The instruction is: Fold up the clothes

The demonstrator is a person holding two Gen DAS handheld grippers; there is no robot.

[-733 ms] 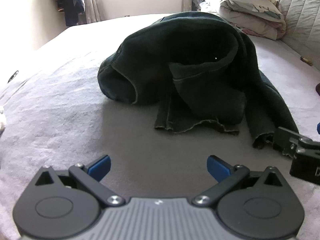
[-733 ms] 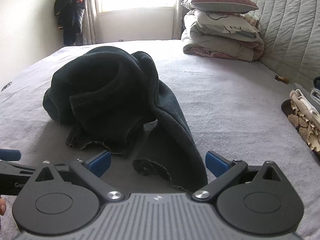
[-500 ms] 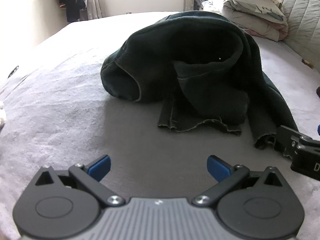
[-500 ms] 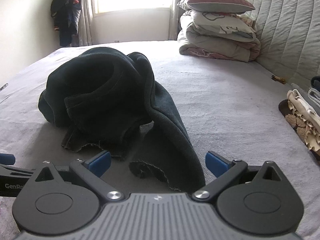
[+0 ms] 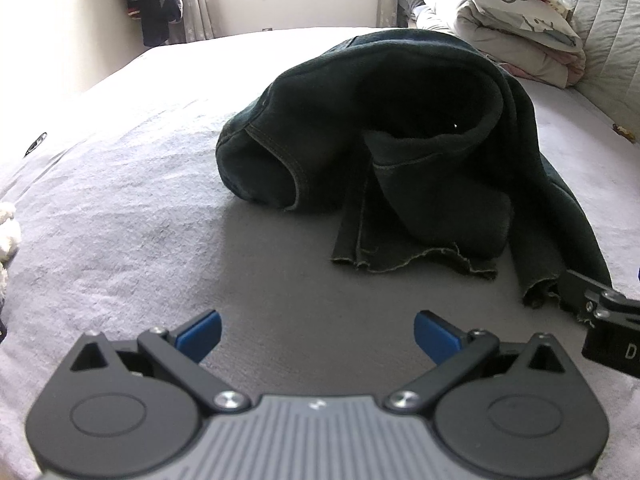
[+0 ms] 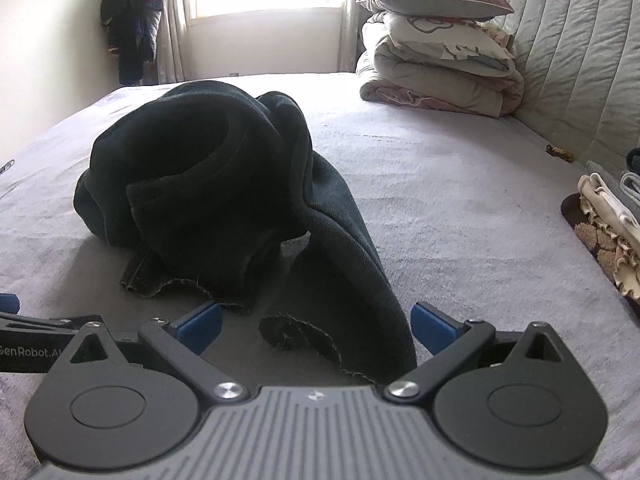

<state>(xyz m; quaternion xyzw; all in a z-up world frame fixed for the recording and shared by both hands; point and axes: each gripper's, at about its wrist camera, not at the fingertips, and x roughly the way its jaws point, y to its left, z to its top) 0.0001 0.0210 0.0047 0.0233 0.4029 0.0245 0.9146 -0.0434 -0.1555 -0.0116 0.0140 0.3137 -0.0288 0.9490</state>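
Note:
A crumpled pair of dark jeans (image 5: 408,144) lies in a heap on the grey bed (image 5: 140,220), with two frayed leg ends toward me. My left gripper (image 5: 316,330) is open and empty, low over the sheet a little short of the left leg's frayed hem (image 5: 416,260). My right gripper (image 6: 316,328) is open, and the right leg's frayed end (image 6: 316,340) lies between its blue pads without being clamped. The jeans (image 6: 224,184) fill the middle of the right wrist view. The right gripper's body also shows in the left wrist view (image 5: 604,320).
Stacked pillows and folded bedding (image 6: 436,68) sit at the far right against a quilted headboard (image 6: 580,80). A pile of folded clothes (image 6: 608,236) lies at the right edge. A dark coat (image 6: 132,32) hangs by the window. A white fluffy item (image 5: 8,232) lies at the left.
Both grippers have edged forward toward the jeans. The right gripper now has the frayed leg end between its pads. Both stay open.

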